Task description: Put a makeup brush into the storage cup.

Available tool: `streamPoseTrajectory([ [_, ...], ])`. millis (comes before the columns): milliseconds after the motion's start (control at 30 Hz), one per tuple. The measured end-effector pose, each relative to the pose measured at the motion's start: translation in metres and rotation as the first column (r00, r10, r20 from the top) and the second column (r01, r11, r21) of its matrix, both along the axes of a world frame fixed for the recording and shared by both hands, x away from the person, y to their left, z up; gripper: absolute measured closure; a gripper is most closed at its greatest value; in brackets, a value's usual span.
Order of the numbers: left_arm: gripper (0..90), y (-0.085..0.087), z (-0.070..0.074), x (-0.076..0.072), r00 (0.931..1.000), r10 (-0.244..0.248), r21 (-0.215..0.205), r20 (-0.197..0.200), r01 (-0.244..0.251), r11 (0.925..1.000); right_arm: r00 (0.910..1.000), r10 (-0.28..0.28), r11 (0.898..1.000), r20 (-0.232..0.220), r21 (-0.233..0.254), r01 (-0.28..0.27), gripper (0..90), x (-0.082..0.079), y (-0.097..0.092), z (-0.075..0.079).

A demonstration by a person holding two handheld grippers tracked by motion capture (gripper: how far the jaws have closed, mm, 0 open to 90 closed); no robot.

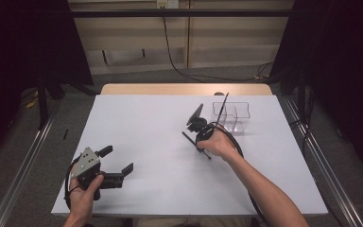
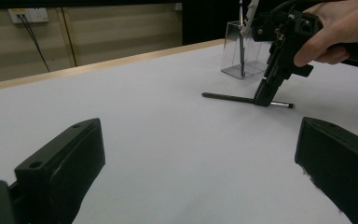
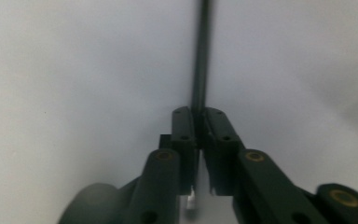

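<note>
Right gripper (image 1: 199,141) clamped on black pen (image 2: 228,98) lying on table (image 1: 146,142) — left gripper (image 1: 116,163) jaws spread, holding nothing.

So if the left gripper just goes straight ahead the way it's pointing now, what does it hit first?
Probably the thin black pen lying on the white table, where the right gripper is shut on it. The table between looks free. The clear container stands beyond; depth is hard to judge.

Grey floor (image 1: 52,113), pale wall panels (image 1: 137,33)
</note>
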State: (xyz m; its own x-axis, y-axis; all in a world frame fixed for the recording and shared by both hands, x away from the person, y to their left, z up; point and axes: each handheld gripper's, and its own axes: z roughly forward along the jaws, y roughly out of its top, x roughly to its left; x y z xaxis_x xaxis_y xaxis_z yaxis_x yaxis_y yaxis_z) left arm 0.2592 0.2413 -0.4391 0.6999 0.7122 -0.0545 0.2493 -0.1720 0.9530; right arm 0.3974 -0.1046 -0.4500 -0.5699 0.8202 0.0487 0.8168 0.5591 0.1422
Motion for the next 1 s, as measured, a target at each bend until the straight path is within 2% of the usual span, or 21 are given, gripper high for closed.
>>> streamPoseTrajectory([
  [100, 1.7, 0.0, 0.0, 0.0, 1.0, 0.002, 0.002, 0.001, -0.002, 1.0, 0.9999, -0.004, 1.0, -0.014, 0.011, 0.004, 84.8, 0.002, -0.001, 0.0],
  [233, 1.7, 0.001, 0.0, 0.0, 1.0, 0.001, 0.001, 0.001, -0.001, 1.0, 1.0, 0.008, 1.0, 0.001, -0.004, -0.008, 84.8, 0.0, 0.001, 0.001],
  [467, 1.7, 0.001, 0.0, 0.001, 1.0, 0.001, 0.004, -0.003, -0.001, 1.0, 0.9998, 0.019, 1.0, -0.002, 0.01, -0.019, 84.8, -0.003, -0.005, 0.003],
  [800, 1.7, 0.0, 0.0, 0.0, 1.0, 0.001, 0.002, -0.001, -0.001, 1.0, 0.9985, 0.019, 0.991, 0.052, 0.128, -0.026, 84.8, -0.008, -0.02, 0.019],
  [867, 1.7, 0.0, 0.0, 0.0, 1.0, 0.001, -0.002, -0.003, -0.001, 1.0, 0.9981, 0.011, 0.988, 0.061, 0.153, -0.02, 84.7, -0.008, -0.024, 0.02],
  [1000, 1.7, 0.001, 0.0, 0.0, 1.0, 0.005, 0.002, -0.001, -0.005, 1.0, 0.9949, 0.027, 0.977, 0.097, 0.207, -0.047, 84.8, -0.012, -0.03, 0.023],
])
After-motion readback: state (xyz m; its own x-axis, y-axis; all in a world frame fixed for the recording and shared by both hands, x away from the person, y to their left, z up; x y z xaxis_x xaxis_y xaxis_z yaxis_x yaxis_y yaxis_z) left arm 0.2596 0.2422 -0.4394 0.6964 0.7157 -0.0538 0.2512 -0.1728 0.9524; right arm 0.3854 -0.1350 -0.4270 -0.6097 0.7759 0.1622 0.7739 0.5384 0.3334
